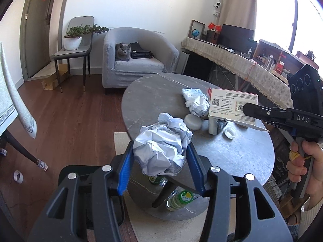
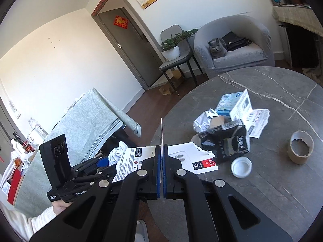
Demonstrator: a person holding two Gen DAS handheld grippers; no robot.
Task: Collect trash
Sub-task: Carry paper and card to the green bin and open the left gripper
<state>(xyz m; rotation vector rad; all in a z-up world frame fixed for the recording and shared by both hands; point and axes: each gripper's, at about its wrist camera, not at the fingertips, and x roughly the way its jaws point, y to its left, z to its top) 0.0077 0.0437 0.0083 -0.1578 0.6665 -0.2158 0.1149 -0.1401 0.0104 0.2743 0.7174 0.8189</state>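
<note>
Both wrist views overlook the round table point(image 1: 161, 92), sharing armchair point(image 2: 242, 46).

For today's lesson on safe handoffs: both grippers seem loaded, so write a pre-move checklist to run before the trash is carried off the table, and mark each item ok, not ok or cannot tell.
1. Left gripper clamped on the crumpled paper ball: ok, both blue pads press its sides.
2. Right gripper shut on the torn white card: ok, the sheet is pinched edge-on.
3. Paper ball lifted off the round grey table: cannot tell.
4. Trash left on the table: not ok; the white bottle cap, black wrapper and cardboard tape core remain.
5. Bin in reach: cannot tell, none in view.
6. Grey cat out of the way: ok, on the armchair.
</note>
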